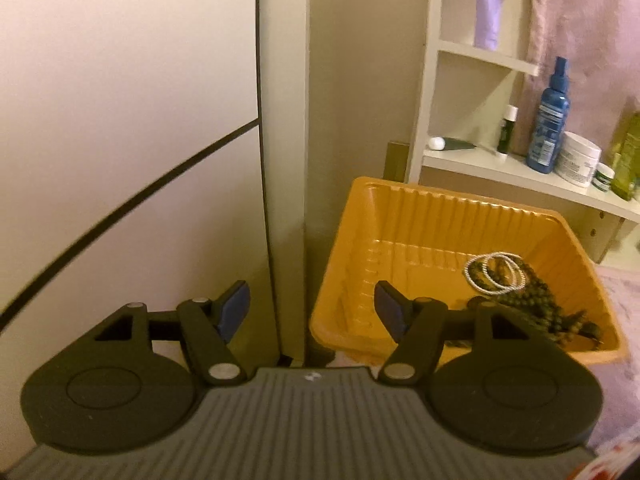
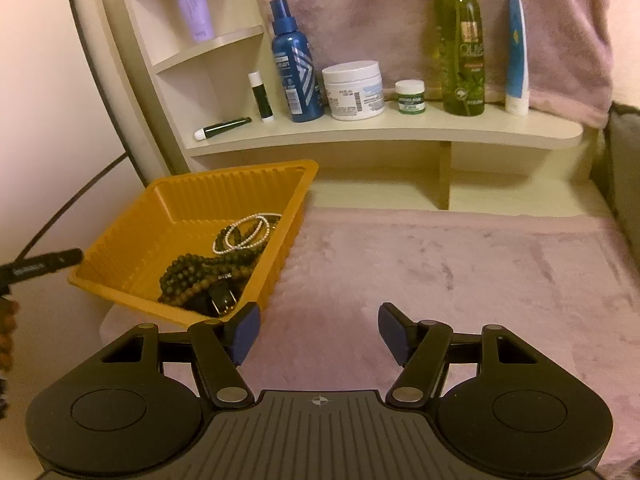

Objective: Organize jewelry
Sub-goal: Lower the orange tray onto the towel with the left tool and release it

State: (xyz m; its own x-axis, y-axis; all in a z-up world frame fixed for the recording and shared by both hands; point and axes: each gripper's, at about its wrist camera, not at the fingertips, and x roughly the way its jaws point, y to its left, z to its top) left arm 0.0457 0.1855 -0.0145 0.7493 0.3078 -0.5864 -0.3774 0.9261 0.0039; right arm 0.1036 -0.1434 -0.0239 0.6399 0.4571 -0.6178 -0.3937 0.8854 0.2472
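Both your tools are standing wide with nothing between the pads: left tool (image 1: 312, 312) is hanging just off the tray's near-left corner, right tool (image 2: 318, 334) is hovering over bare pink blanket (image 2: 460, 272).

Risks I'm seeing:
- The yellow tray (image 1: 400, 216) looks like thin ribbed plastic sitting on a soft blanket, near the edge by the white wall panel (image 1: 120, 80). In the right wrist view its near-left corner seems to be overhanging. Your left tool's right finger (image 1: 390, 312) is lying over the tray's inside wall at 6 o'clock in the picture; if you're swinging right or dropping, you're likely clipping the rim and tipping the load out.
- The strands are overlapping. Any re-grab is probably dragging neighbours along.
- A dark beaded bit (image 2: 8, 340) is showing at 9 o'clock in the right wrist view, outside the tray; too blurred to tell what it is.

Container contents:
- The tray is holding all the jewelry I can see, bunched in its right half, 3 to 5 o'clock from centre in the left view.
- White bead bracelets (image 1: 496, 272) are lying on top, toward the far side.
- Dark green bead strands (image 2: 208, 272) are piled under and nearer.
- A black piece with a buckle-like part (image 2: 220, 300) is sitting in the near corner.
- The left half of the tray is bare.

The shelf (image 2: 360, 130) at 12 o'clock is carrying only toiletries.
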